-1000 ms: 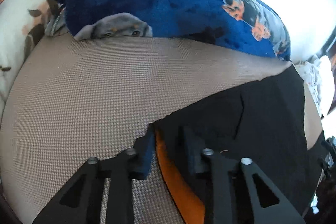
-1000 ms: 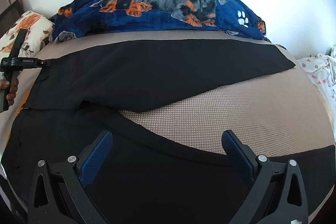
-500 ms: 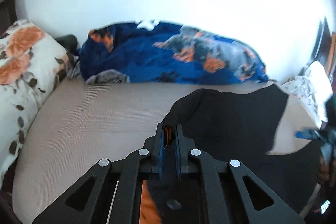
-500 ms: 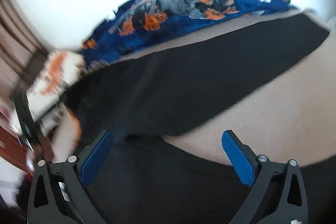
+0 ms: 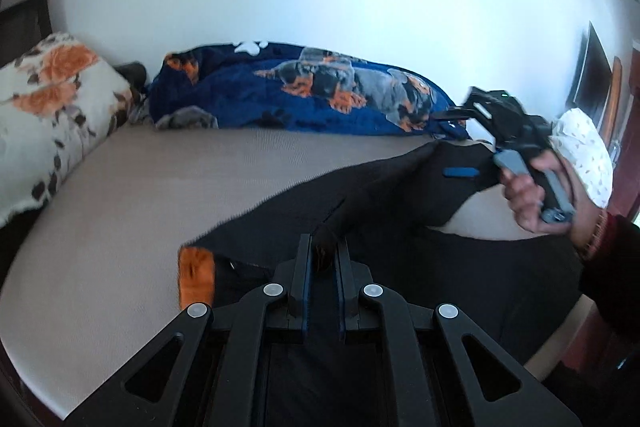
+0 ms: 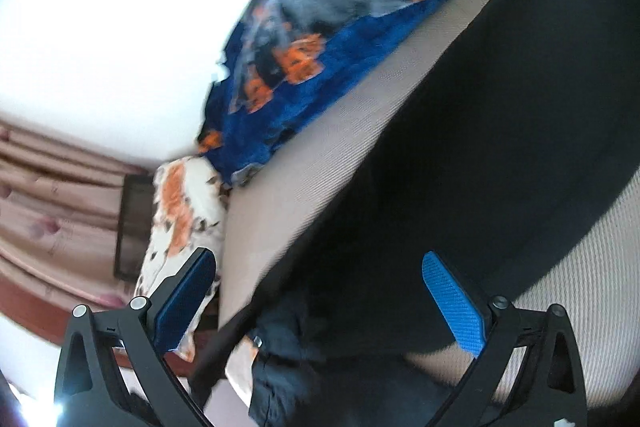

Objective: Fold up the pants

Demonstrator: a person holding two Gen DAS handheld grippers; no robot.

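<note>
Black pants [image 5: 404, 211] lie across the beige bed [image 5: 160, 195], one leg lifted off the sheet. My left gripper [image 5: 322, 251] is shut on a pinched fold of the pants, and an orange lining [image 5: 195, 277] shows at the turned-up edge to its left. In the left wrist view a hand holds my right gripper [image 5: 460, 147] over the far leg end, its blue pads spread. The right wrist view is rolled sideways: my right gripper [image 6: 320, 283] stands open above the black pants [image 6: 500, 131], nothing between its pads [image 6: 452, 299].
A blue dog-print blanket [image 5: 304, 95] is bunched along the white wall. A floral pillow [image 5: 44, 115] sits at the bed's left end. A white patterned bundle [image 5: 584, 147] lies at the right end. Pink curtains [image 6: 52, 195] hang beyond the pillow.
My left gripper shut on the pants and lifted the fold up and to the right. My right gripper rolled sideways and swung over toward the far leg, staying open.
</note>
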